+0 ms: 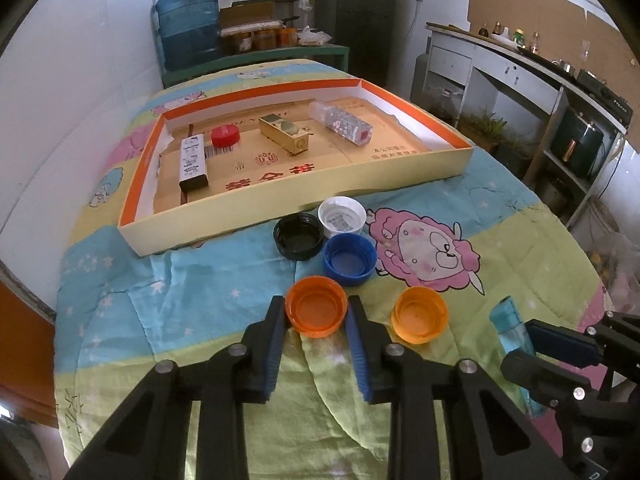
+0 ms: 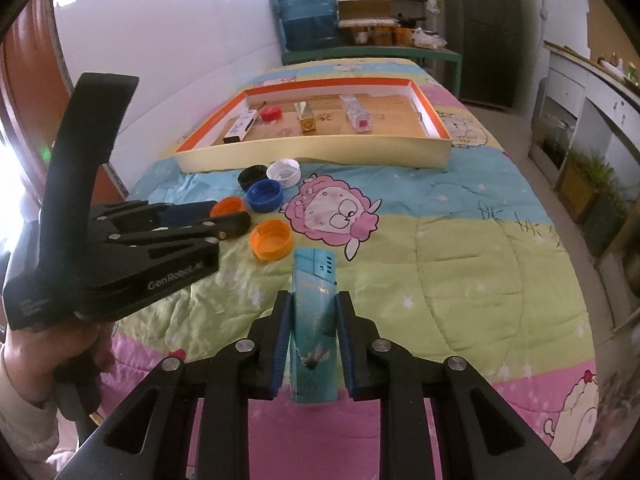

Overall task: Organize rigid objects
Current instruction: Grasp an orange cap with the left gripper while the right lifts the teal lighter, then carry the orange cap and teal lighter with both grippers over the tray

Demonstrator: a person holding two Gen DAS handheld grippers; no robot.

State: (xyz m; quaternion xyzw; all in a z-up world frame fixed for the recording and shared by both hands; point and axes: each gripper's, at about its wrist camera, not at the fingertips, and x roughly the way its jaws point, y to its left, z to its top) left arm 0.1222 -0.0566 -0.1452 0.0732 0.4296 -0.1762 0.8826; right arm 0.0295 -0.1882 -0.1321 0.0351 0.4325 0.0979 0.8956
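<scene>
Left wrist view: the left gripper (image 1: 316,310) is clamped on an orange cap (image 1: 316,312) on the quilt (image 1: 200,280), near side of the tray (image 1: 288,200). Right wrist view — the right gripper (image 2: 313,308) pinches a teal lighter (image 2: 314,320), upright, right of the caps.

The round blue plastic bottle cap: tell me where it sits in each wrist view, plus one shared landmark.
Left wrist view: blue plastic bottle cap lies centre frame, open side up, beyond the left gripper.
Right wrist view: upper left of centre, past the left gripper's tips.
Shared landmark: the black cap and white cap next to it.
</scene>
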